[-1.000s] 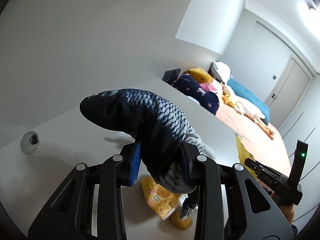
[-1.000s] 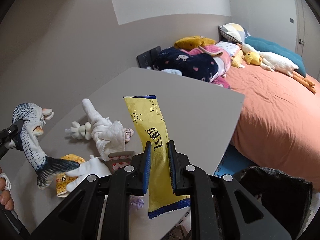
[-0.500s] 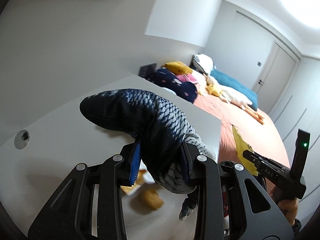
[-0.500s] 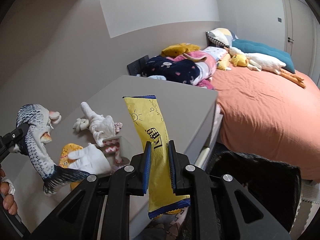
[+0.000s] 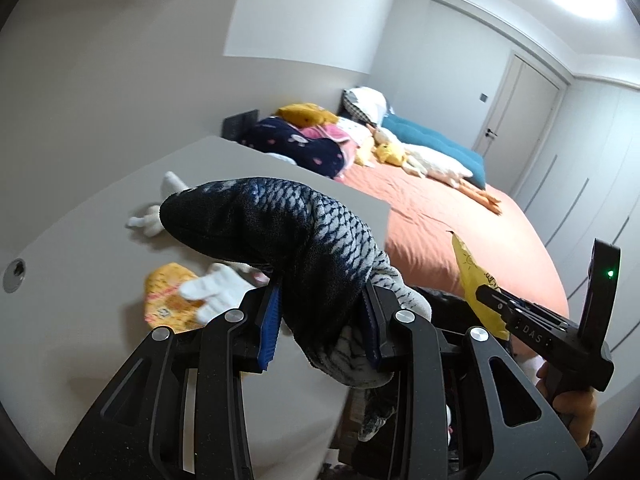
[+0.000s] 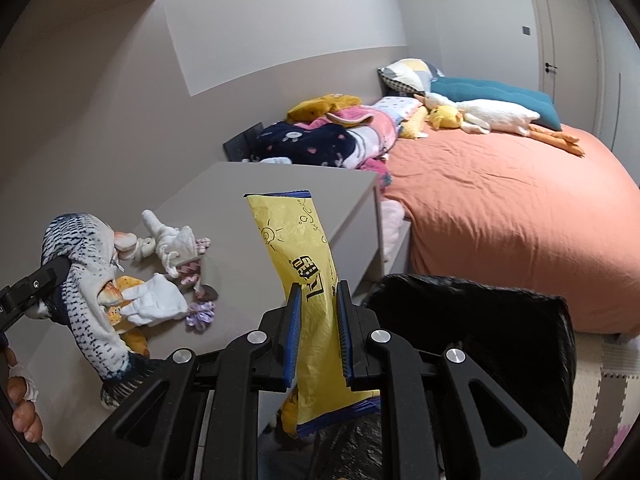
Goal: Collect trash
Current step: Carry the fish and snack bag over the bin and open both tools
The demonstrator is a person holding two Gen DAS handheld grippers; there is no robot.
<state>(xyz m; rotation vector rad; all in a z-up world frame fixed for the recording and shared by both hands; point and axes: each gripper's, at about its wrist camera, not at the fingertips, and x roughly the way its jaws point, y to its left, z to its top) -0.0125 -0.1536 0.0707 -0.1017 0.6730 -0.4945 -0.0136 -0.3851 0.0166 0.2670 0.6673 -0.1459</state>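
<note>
My left gripper [image 5: 320, 326] is shut on a plush fish [image 5: 280, 232] with blue-grey scales and holds it above the grey table [image 5: 80, 248]; the fish also shows in the right wrist view [image 6: 86, 280]. My right gripper [image 6: 318, 322] is shut on a yellow snack wrapper [image 6: 298, 256] and holds it upright by the table's edge, above a black trash bag [image 6: 480, 320]. The wrapper also shows in the left wrist view [image 5: 474, 280]. The bag's inside is dark.
On the table lie a white glove [image 6: 154, 304], a white plush toy [image 6: 170, 240], a yellow packet [image 5: 168, 300], a purple scrunchie [image 6: 200, 314]. An orange bed [image 6: 500, 208] with plush toys and pillows stands to the right. A door [image 6: 568, 36] is at the far wall.
Both grippers have moved right, off the table towards the black bag, each keeping its hold. The bag now fills more of the right wrist view.
</note>
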